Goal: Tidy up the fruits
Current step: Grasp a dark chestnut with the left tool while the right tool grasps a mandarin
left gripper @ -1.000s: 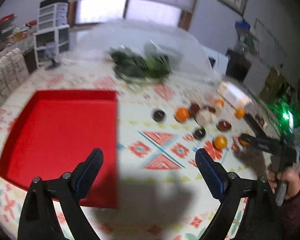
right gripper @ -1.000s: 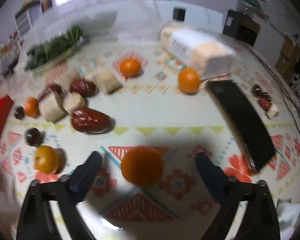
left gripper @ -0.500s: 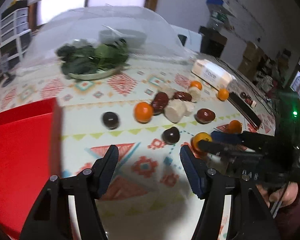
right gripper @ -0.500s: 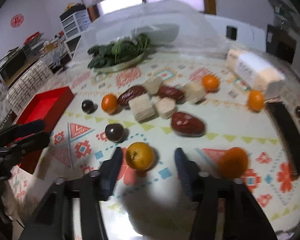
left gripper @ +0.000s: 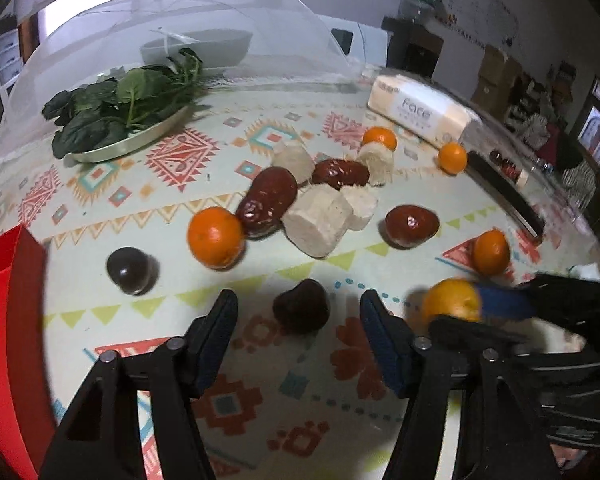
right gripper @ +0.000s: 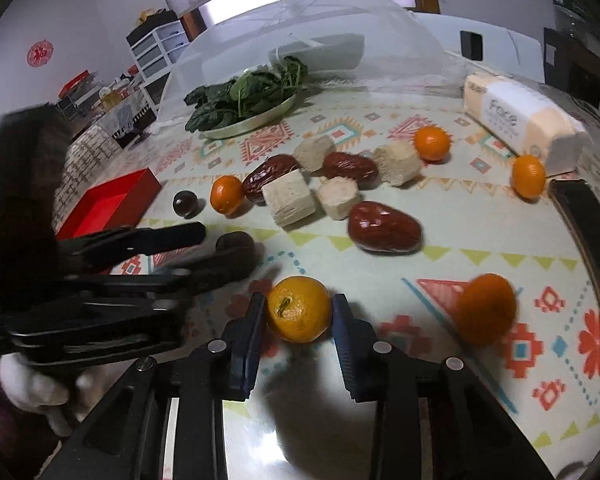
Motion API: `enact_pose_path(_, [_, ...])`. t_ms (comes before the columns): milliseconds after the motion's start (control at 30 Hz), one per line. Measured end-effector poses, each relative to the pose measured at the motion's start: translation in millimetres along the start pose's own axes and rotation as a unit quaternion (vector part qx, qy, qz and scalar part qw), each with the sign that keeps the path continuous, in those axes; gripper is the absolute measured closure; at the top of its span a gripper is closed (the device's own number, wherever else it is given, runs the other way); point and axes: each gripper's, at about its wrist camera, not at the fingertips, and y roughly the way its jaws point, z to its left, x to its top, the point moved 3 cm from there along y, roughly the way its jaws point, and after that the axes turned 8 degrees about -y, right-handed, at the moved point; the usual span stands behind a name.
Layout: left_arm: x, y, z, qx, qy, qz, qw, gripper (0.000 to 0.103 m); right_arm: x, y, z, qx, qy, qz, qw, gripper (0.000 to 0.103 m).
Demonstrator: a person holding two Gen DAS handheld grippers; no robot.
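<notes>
Left wrist view. The left gripper (left gripper: 298, 314) fills the bottom of the frame, its jaws closing, about half-wide, with a dark chestnut-like fruit (left gripper: 300, 311) between the blue pads; the pads stand clear of it on both sides. A second dark round fruit (left gripper: 128, 270) lies at mid left, beside a tangerine (left gripper: 216, 237) near the centre. Above centre: red dates (left gripper: 267, 201) and pale cut chunks (left gripper: 318, 219) in a loose cluster, touching one another. The red tray (left gripper: 4, 320) occupies the left edge. At lower right the right gripper (left gripper: 466, 312) is seen from the side, blurred, around a yellow-orange citrus (left gripper: 450, 302). Upper left: a plate of leafy greens (left gripper: 120, 108) at the edge of a mesh food cover (left gripper: 220, 20). A tissue pack (left gripper: 420, 110) lies at upper right.

Right wrist view. Right gripper at bottom centre, jaws narrow and closing, the citrus between the pads; both pads appear to touch its sides. Fruit sits on the patterned tablecloth (right gripper: 480, 248). Another tangerine (right gripper: 486, 308), blurred, lies at lower right. The left gripper enters from the left edge, its tips flanking the dark fruit at mid left. Red tray at mid left, beyond that gripper. Dates, pale chunks and more tangerines spread across the centre.
</notes>
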Motion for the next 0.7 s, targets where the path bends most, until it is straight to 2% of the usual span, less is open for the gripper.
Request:
enact_pose_path(33, [0,0,-2,0.008,0.007,-0.005,0.9999,0.055,0,-4,-1,-0.002,-0.001,-0.002,1.0,0.067])
enact_pose_path(67, [0,1,-4,0.017,0.013,-0.006,0.9998,0.072,-1,-8,-1,-0.003,-0.001,-0.005,1.0,0.067])
enact_pose_path(100, [0,2,-5,0.018,0.015,-0.004,0.9997,0.077,0,-12,0,-0.004,-0.002,-0.008,1.0,0.067])
enact_pose_path(200, [-1,-7,0,0.011,0.001,-0.01,0.9999,0.078,1,-21,6,-0.004,-0.007,-0.017,1.0,0.067])
enact_pose_path(333, [-2,-45,17,-0.003,-0.033,-0.045,0.9984,0.078,7,-37,22,0.001,-0.019,-0.028,0.999,0.067])
enact_pose_path(467, [-6,-108,47,-0.006,-0.066,-0.095,0.9933,0.078,20,-53,51,0.014,-0.035,-0.045,0.998,0.067])
enact_pose_path(567, [-9,-158,79,0.003,-0.089,-0.13,0.9875,0.078,37,-65,81,0.028,-0.054,-0.058,0.996,0.067])
enact_pose_path(700, [-14,-207,118,0.02,-0.114,-0.161,0.9801,0.078,63,-82,124,0.049,-0.079,-0.081,0.992,0.067])
